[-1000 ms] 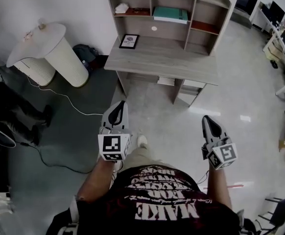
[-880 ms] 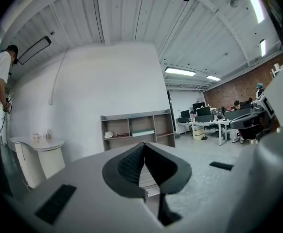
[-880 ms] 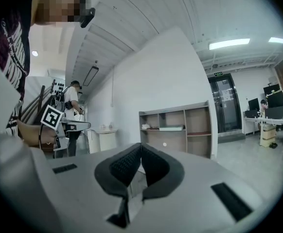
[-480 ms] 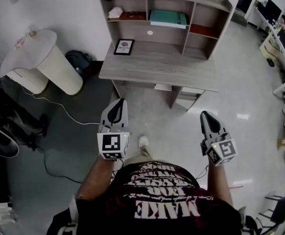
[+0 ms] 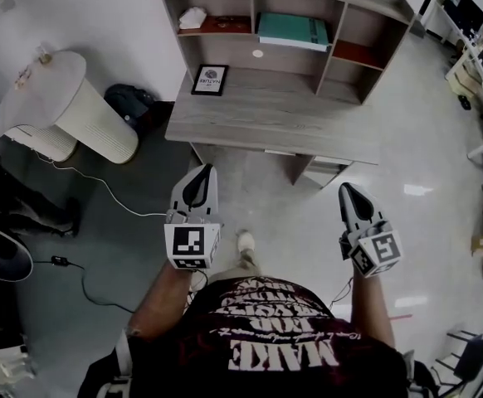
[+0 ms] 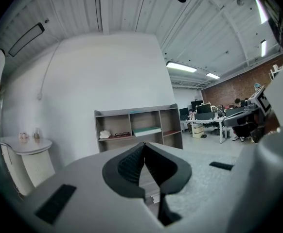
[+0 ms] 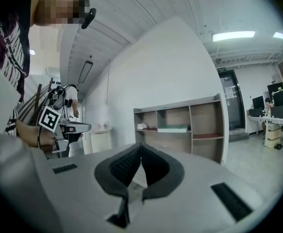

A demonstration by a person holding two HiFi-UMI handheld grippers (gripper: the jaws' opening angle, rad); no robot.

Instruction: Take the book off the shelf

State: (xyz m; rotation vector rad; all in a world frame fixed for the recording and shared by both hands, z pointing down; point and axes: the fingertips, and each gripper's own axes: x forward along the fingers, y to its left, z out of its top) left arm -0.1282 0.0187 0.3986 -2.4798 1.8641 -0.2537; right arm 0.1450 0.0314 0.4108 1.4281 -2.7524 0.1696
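The book [image 5: 289, 30] lies flat in the middle compartment of the shelf [image 5: 253, 16], on the board that runs along the surface's back edge. It takes up most of that compartment's width, and one long side sits along the board's front edge. Its long axis runs left to right, parallel to the surface's [image 5: 266, 118] front edge and crosswise to the way both tools point.

The left tool [image 5: 197, 187] has its jaws closed tip to tip with nothing between them. The right tool [image 5: 352, 199] is the same: jaws together, empty. Both are held low in front of the person, out over the floor and short of the surface's front edge, so both are well apart from the book.

Seen from the head, the book is ahead of the tools and between their two lines, somewhat closer to the right tool's. The right tool looks the nearer one, though not by much.

The task has not started, and the book is untouched. Whichever tool goes in has to cross the whole depth of the surface, open its jaws, and meet the book's long front side. The jaws would probably need to stand one above the other so they can close across the book's thin edge.
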